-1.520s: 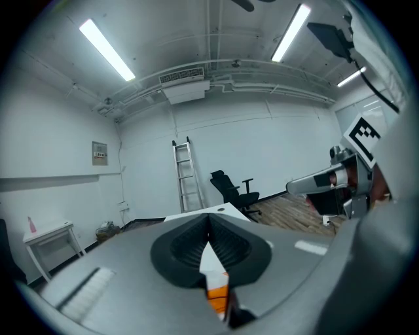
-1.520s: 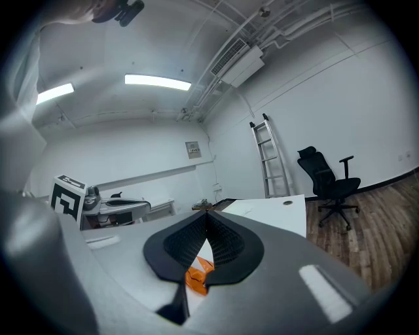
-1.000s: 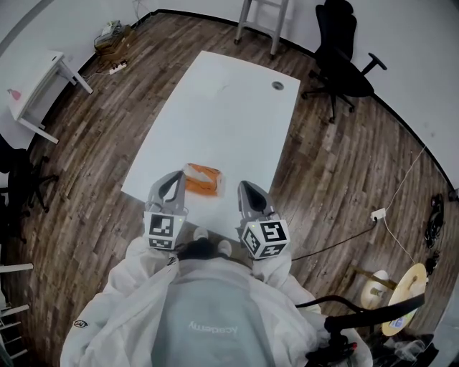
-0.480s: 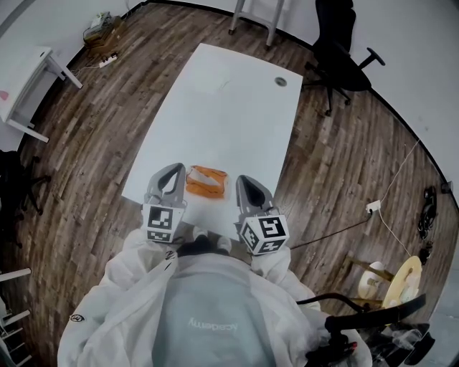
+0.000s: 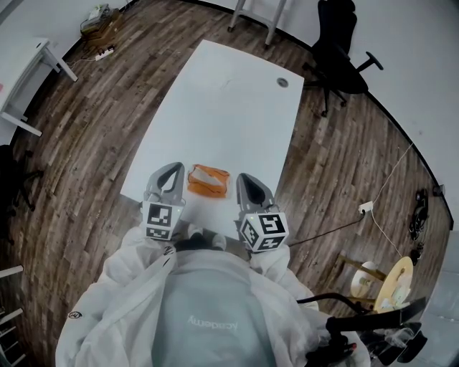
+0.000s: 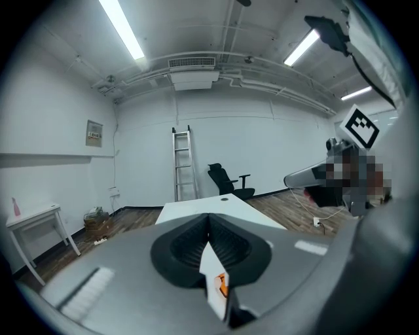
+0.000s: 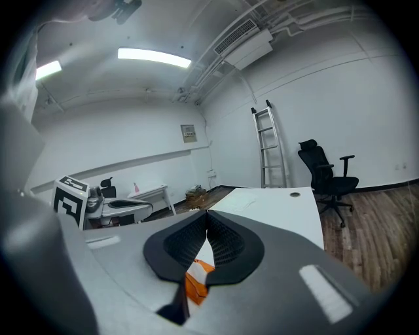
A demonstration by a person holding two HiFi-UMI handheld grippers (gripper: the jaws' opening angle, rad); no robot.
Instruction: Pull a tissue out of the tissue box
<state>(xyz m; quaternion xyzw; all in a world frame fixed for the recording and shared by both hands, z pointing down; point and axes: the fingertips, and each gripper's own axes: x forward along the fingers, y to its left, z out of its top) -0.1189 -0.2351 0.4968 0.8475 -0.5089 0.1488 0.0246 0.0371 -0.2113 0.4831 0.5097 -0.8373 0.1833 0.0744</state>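
An orange and white tissue box (image 5: 209, 180) lies on the white table (image 5: 222, 100) close to its near edge. My left gripper (image 5: 173, 168) hangs just left of the box and my right gripper (image 5: 243, 178) just right of it. Neither touches the box. Both grippers are shut with nothing between their fingers. In the left gripper view the jaws (image 6: 209, 219) meet, and a sliver of the box (image 6: 222, 286) shows below them. The right gripper view shows the same closed tips (image 7: 207, 214), with the box (image 7: 196, 278) beneath.
A black office chair (image 5: 343, 54) and a ladder (image 5: 251, 18) stand beyond the table's far end. A small white side table (image 5: 29, 79) is at the far left. A cable and socket (image 5: 364, 208) lie on the wooden floor at the right. The table has a round grommet (image 5: 282, 82).
Both grippers have drifted a little forward along the sides of the tissue box and stayed shut. The box has not moved.
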